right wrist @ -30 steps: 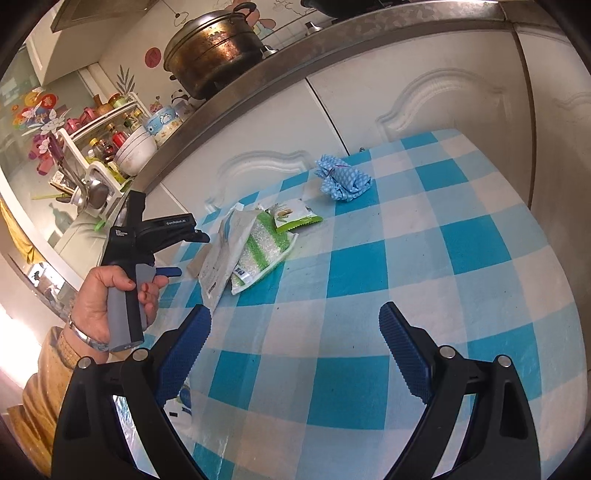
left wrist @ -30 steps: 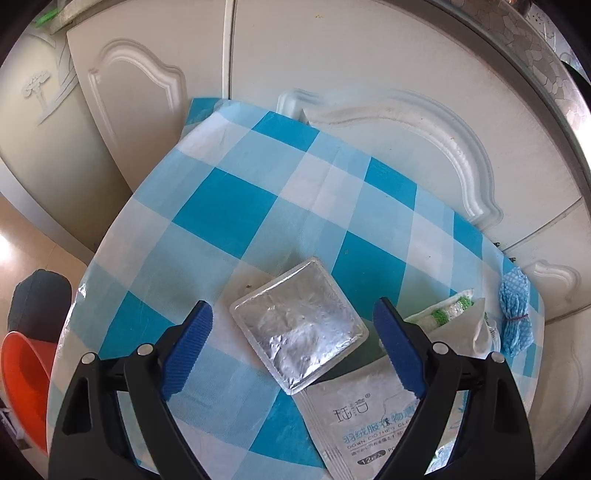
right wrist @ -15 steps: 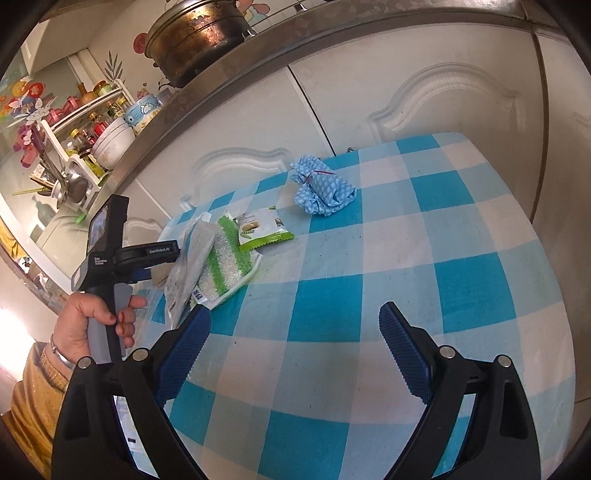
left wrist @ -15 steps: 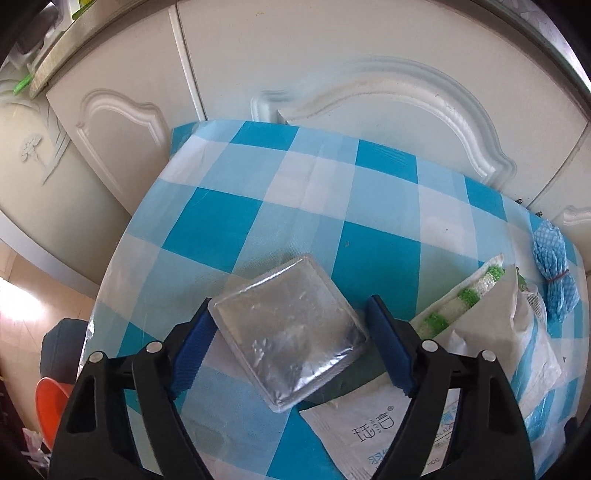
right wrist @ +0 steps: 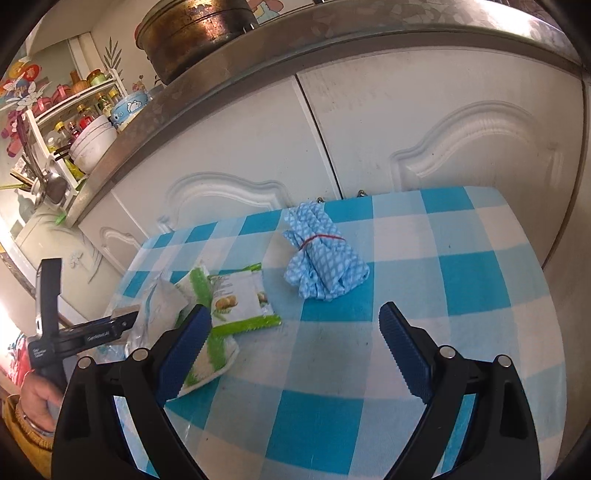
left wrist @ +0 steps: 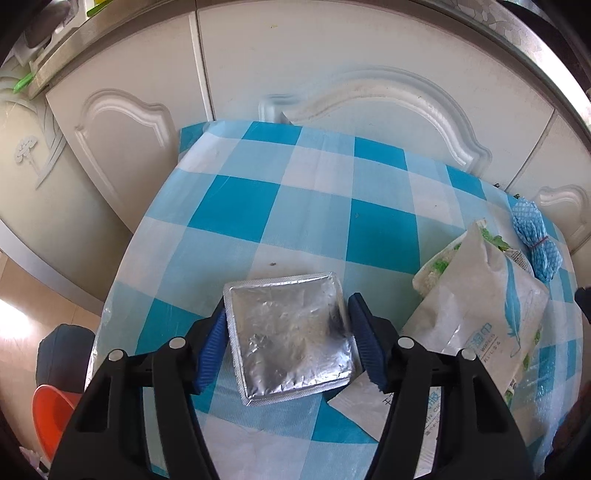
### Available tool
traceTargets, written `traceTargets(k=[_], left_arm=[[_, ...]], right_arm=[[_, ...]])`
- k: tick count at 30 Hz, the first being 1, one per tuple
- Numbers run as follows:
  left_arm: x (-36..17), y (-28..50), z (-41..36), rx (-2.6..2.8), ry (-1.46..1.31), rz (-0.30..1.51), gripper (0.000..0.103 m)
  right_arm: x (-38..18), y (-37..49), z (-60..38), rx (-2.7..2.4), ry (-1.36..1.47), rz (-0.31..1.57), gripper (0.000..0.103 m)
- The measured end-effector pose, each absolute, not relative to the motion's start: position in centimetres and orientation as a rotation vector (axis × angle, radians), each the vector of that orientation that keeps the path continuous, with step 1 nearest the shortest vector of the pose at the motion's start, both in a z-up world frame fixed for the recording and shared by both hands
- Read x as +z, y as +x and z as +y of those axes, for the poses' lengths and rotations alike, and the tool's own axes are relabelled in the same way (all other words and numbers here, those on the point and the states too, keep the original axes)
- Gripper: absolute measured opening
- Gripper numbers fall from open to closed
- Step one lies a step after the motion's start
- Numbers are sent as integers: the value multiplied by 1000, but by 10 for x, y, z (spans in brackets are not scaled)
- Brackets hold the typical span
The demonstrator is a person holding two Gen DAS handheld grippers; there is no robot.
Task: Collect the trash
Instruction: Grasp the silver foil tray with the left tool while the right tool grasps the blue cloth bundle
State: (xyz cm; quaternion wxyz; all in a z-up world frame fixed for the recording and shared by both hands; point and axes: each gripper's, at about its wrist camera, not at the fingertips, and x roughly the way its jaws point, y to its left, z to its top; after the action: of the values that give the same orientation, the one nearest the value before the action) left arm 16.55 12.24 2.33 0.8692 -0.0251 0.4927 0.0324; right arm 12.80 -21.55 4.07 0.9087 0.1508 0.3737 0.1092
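Note:
A square silver foil packet [left wrist: 290, 330] lies flat on the blue-and-white checked tablecloth [left wrist: 295, 206]. My left gripper [left wrist: 288, 339] has closed on it, its blue pads against the packet's left and right edges. A white wet-wipes pack [left wrist: 487, 299], a flat white sachet [left wrist: 388, 410] and a green-and-white wrapper [left wrist: 439, 262] lie to its right. My right gripper [right wrist: 295, 350] is open and empty above the table, near a green snack wrapper [right wrist: 240, 299] and a bundled blue cloth [right wrist: 325, 254].
White cabinet doors [left wrist: 332, 74] stand right behind the table. An orange bin [left wrist: 51, 417] sits on the floor at lower left. A big pot [right wrist: 195, 33] and dishes [right wrist: 92, 140] rest on the counter above. The left tool's handle [right wrist: 51, 332] shows at left.
My left gripper moved forward over the foil packet and its jaws narrowed onto the packet's sides. My right gripper moved closer to the cabinet and the blue cloth, staying open.

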Motion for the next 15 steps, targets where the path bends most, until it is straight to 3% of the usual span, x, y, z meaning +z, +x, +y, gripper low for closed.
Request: traceTargets(k=[9,11,15], left_arm=[[27,157,139,30,-128,997,63],[28,155,141,22,-140,993,63],[31,150,145,9,-151,978,63]], right_arm=[[28,183,-209,160,193,816,91],[23,188,-207,150,173,838,75],[14,189,-207,131,162,865,62]])
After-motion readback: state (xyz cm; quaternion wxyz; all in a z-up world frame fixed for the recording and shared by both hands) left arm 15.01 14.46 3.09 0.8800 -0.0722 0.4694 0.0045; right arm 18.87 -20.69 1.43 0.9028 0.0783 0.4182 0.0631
